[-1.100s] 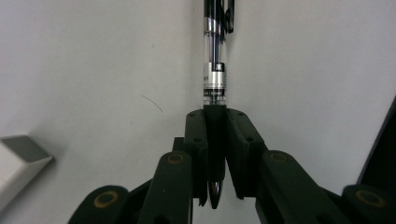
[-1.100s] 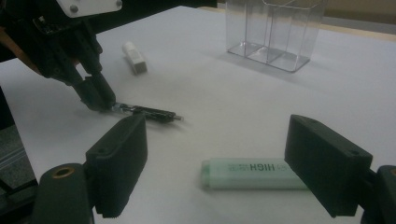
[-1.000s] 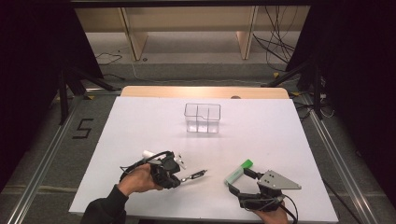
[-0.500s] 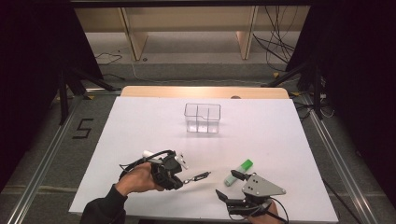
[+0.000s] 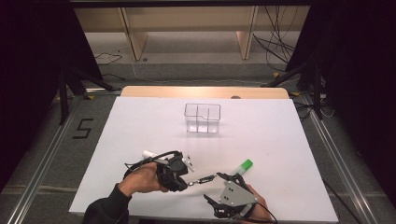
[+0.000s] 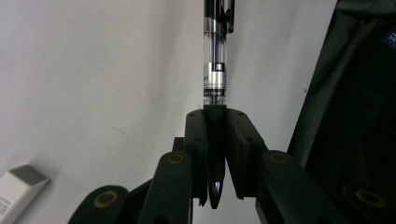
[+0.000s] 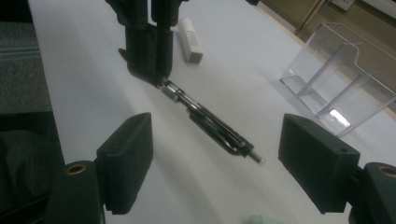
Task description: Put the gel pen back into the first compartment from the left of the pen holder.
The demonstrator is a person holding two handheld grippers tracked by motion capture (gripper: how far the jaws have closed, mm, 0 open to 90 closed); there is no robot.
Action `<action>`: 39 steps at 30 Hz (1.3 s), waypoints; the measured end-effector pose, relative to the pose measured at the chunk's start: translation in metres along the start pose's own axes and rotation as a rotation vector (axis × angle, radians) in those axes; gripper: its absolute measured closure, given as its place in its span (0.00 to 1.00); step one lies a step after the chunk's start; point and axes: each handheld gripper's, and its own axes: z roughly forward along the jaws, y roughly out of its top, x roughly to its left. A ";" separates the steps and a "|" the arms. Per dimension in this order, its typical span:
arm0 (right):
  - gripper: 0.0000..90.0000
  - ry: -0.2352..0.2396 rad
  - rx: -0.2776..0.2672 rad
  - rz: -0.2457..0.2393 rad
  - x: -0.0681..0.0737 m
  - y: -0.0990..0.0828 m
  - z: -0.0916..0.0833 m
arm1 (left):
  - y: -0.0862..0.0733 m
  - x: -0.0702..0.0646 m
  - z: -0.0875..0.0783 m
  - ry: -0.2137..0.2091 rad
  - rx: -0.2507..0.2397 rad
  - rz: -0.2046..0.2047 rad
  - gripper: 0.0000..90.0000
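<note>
**Pen pinched in the left hand-held gripper, right one spread beside it**

The white desk (image 5: 140, 126) carries everything, with its far edge well beyond both hand-held grippers. On it, well ahead of the two hands, stands a clear plastic box (image 5: 202, 117) with dividers inside; in the right gripper view it sits off past the right jaw, upright and apart from everything else.

The left hand-held gripper (image 5: 189, 183) lies low near the person's edge of the desk and points across toward the other hand. Its jaws are pressed together on a pen (image 5: 201, 179), which sticks straight out from the fingertips; in the left gripper view the pointed tip of the pen (image 6: 215, 70) shows between the jaws on the near side, and the clear barrel with its silver ring runs away from them.

The right hand-held gripper (image 5: 226, 176) sits just beside the free end of the pen, jaws spread wide, having just been closing a little. In the right gripper view the pen (image 7: 210, 123) lies slanted ahead of the two pads and touches neither.

A green-capped marker (image 5: 243, 166) lies just beyond the right hand-held gripper. A small white eraser (image 5: 149, 153) lies just beyond the left hand (image 5: 142, 179); in the right gripper view the eraser (image 7: 190, 40) lies behind the left jaws.
</note>
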 end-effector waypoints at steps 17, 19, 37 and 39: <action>0.45 -0.068 0.088 -0.294 0.029 0.012 0.021 | 0.003 -0.007 0.000 -0.024 0.022 0.021 0.88; 0.49 -0.084 0.102 -0.356 0.035 0.014 0.026 | 0.003 -0.008 0.000 -0.024 0.022 0.023 0.88; 0.69 -0.175 0.201 -0.648 0.061 0.015 0.048 | 0.004 -0.011 0.001 -0.056 0.041 0.021 0.88; 0.70 -0.172 0.206 -0.654 0.063 0.015 0.050 | 0.004 -0.011 0.001 -0.057 0.041 0.021 0.88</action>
